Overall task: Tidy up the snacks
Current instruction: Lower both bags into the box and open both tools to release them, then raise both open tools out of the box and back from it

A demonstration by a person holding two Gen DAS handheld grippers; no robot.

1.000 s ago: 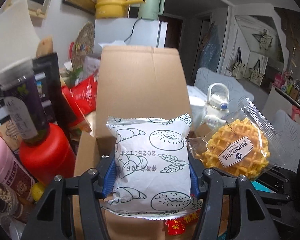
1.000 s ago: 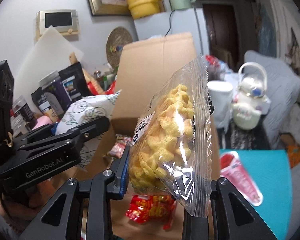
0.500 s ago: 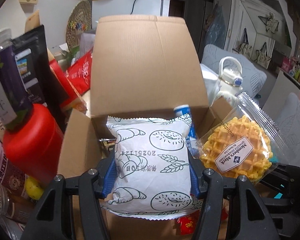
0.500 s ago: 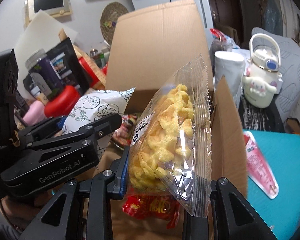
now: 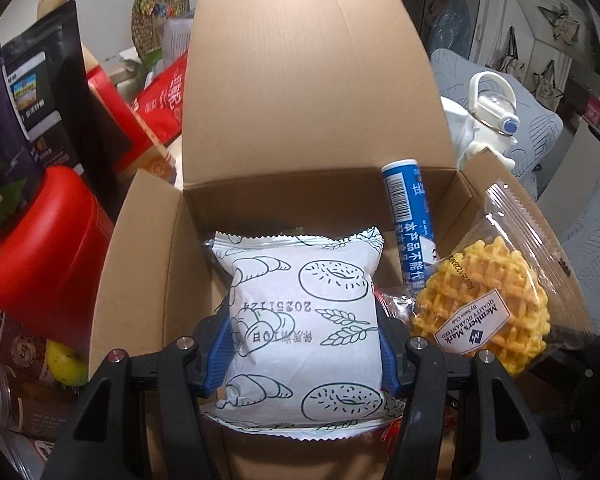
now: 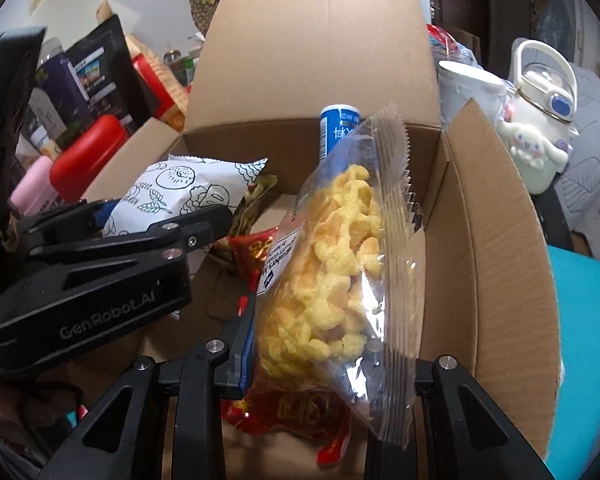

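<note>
Left gripper (image 5: 304, 344) clamped on white bread packet (image 5: 304, 320), right gripper (image 6: 332, 344) clamped on clear waffle bag (image 6: 336, 264). Both snacks sit over the open cardboard box (image 5: 300, 92), side by side. Box already holds a blue tube (image 5: 410, 216) and red wrappers (image 6: 292, 412).

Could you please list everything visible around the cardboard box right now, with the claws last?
cardboard box: one, brown, centre, flaps open.
bread packet: one, white with line drawings, in left claw, over box.
waffle packet: one, clear with yellow waffle, in right claw, over box.
blue tube: one, blue and white, upright in box's far right corner.
red wrappers: at least two, red, on box floor.
red container: one, left of box.
white kettle: one, right of box.
left claw: black, shut on bread packet.
right claw: black, shut on waffle packet.
</note>
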